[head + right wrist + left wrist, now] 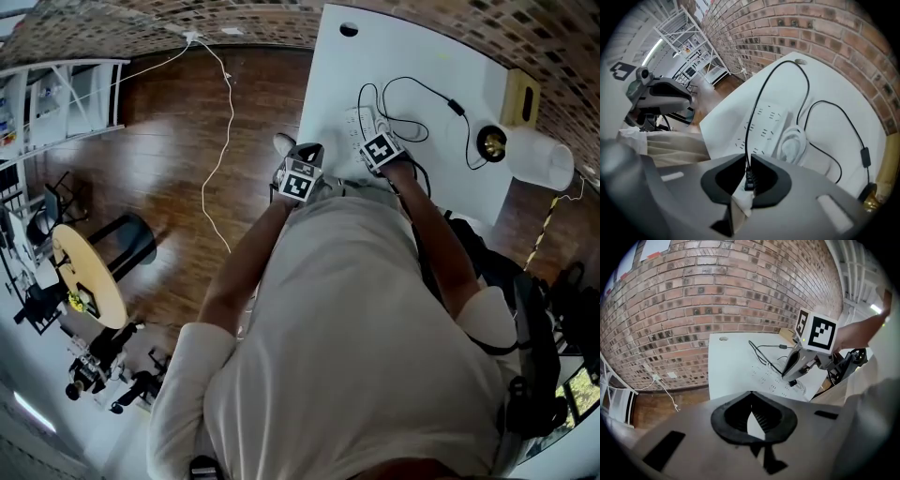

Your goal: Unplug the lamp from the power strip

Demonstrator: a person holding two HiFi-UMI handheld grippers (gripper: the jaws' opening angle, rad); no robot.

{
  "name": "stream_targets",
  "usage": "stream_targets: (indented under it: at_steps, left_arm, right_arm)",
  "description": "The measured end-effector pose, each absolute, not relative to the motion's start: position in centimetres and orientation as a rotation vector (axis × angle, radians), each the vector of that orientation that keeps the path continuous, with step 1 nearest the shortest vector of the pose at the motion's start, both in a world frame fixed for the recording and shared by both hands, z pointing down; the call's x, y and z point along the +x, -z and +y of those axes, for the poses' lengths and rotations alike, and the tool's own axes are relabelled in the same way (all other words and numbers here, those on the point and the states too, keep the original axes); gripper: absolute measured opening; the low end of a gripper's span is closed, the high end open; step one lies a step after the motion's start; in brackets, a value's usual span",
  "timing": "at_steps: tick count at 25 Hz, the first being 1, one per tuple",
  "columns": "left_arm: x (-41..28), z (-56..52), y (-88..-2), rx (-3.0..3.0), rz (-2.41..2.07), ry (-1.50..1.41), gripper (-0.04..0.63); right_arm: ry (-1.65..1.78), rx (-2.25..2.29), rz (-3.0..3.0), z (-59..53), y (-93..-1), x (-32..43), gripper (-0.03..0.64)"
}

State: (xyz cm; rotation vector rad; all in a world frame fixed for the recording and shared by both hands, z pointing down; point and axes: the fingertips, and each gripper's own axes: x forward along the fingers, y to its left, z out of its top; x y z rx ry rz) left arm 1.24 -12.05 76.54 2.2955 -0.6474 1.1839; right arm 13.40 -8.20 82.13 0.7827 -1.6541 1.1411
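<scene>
Black lamp plug [749, 180] — pinched in the right tongs [746, 161], just over the white power strip [765, 127]; left tongs [750, 394] pressed together, empty — near the tabletop [731, 362] edge.

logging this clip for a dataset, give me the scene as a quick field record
surface: white table beside a brick wall
power strip: white, flat on the table, visible sockets empty
lamp: at the table's right side
plug: black, between the right gripper fingers, pads against it
plug seated or out: hidden by the gripper
cord: black, runs from the plug over the strip
inline switch: on the cord near the lamp
left gripper: fingers together, nothing between them, away from the strip
</scene>
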Motion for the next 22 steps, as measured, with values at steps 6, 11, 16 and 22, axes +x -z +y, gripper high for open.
stream_targets:
  at_steps: [6,11,16,22]
  left_arm:
    - [-0.7,-11.9,-76.1,2.232,-0.664,-1.183,0.006]
    - [-2.1,-12.7,-74.4,2.152,-0.715,-1.056,0.006]
    - [-2.9,-13.6,-73.3,2.143,-0.673,-0.923,0.006]
    - [-6.6,-16.6,-71.1,2.176,-0.682,-0.762,0.006]
  right_arm:
    - [-1.027,0.909,-1.636,-8.0,-83.3,14.3,0.091]
    - [-0.984,1.040,-1.765,-8.6,-81.4,14.0,0.158]
    - [-1.022,1.164,-1.804,-8.5,-79.9,14.3,0.156]
    - [-1.050,1.290,-1.846,-9.8,-76.5,11.7,0.156]
